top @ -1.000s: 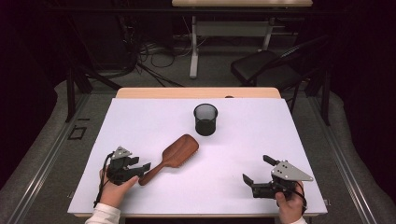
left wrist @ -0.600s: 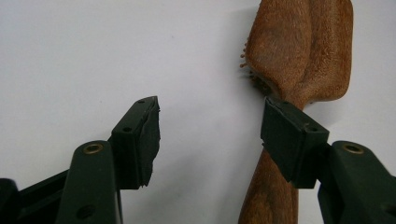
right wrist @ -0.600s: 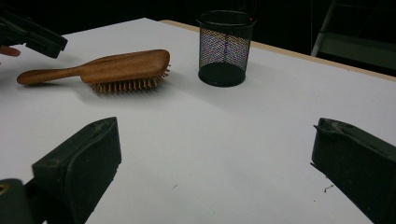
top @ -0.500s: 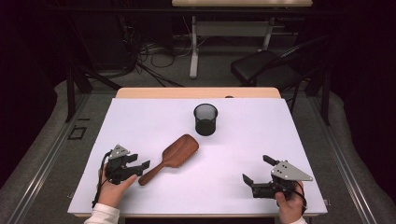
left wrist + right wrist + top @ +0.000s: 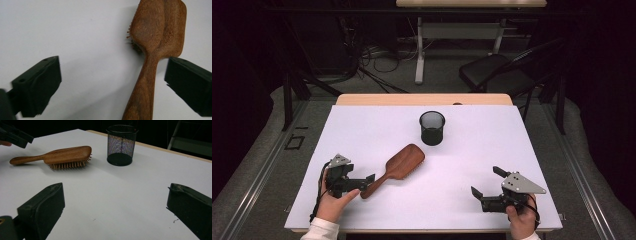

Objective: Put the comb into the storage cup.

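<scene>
Wooden hairbrush [image 5: 400, 167] lies flat on white table.
The brown paddle brush rests bristles down, its handle angled toward the table's near-left corner, its broad head pointing toward the middle, polished back facing up.

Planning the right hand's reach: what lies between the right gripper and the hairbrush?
Only bare white table between the right gripper and the hairbrush, per the high view.
</scene>
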The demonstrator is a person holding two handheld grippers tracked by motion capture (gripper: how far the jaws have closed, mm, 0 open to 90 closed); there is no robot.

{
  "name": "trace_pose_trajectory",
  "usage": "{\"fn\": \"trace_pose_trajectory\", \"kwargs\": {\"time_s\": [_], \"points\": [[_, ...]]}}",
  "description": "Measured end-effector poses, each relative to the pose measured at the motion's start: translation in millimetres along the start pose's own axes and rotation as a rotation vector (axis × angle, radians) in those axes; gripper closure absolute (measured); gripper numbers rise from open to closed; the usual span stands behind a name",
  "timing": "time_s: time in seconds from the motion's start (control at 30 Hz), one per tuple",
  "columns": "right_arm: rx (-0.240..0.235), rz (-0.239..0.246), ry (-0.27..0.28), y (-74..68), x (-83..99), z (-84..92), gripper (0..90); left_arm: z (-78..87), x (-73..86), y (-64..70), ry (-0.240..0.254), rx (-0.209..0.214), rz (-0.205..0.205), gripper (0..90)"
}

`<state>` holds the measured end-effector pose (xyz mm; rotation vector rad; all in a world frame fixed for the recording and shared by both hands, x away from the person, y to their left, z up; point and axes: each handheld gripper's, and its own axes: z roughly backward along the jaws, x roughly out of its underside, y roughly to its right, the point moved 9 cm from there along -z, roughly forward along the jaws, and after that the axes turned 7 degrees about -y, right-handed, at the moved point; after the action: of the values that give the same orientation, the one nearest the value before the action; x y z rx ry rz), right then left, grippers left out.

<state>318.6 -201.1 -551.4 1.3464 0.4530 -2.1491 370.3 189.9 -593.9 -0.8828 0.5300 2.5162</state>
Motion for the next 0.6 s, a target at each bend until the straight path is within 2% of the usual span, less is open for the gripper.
{"fn": "trace_pose_trajectory", "kwargs": {"time_s": [0.13,0.27,0.33,0.43,0.5,0.6], "points": [[0.001,0.004,0.001,0.4,0.0,0.0,1.1,1.0,-2.1,1.5,0.019,0.004,-0.009,0.4],[0.001,0.002,0.000,0.3,0.0,-0.2,1.1,-0.1,-1.8,2.4,0.011,-0.004,-0.013,0.3],[-0.001,0.001,0.003,0.0,-0.1,-0.8,1.1,-0.3,-1.6,4.7,0.009,0.002,-0.033,0.4],[-0.002,0.003,0.001,-0.3,-0.1,-0.8,1.1,0.4,-1.3,6.3,-0.003,-0.013,-0.058,0.4],[-0.002,0.002,0.001,-0.3,0.0,-0.8,1.1,1.0,-1.4,7.1,-0.004,-0.019,-0.058,0.3],[-0.001,0.001,0.001,0.4,0.1,-0.6,1.1,2.1,-2.4,10.2,-0.002,-0.002,-0.049,0.3]]}}
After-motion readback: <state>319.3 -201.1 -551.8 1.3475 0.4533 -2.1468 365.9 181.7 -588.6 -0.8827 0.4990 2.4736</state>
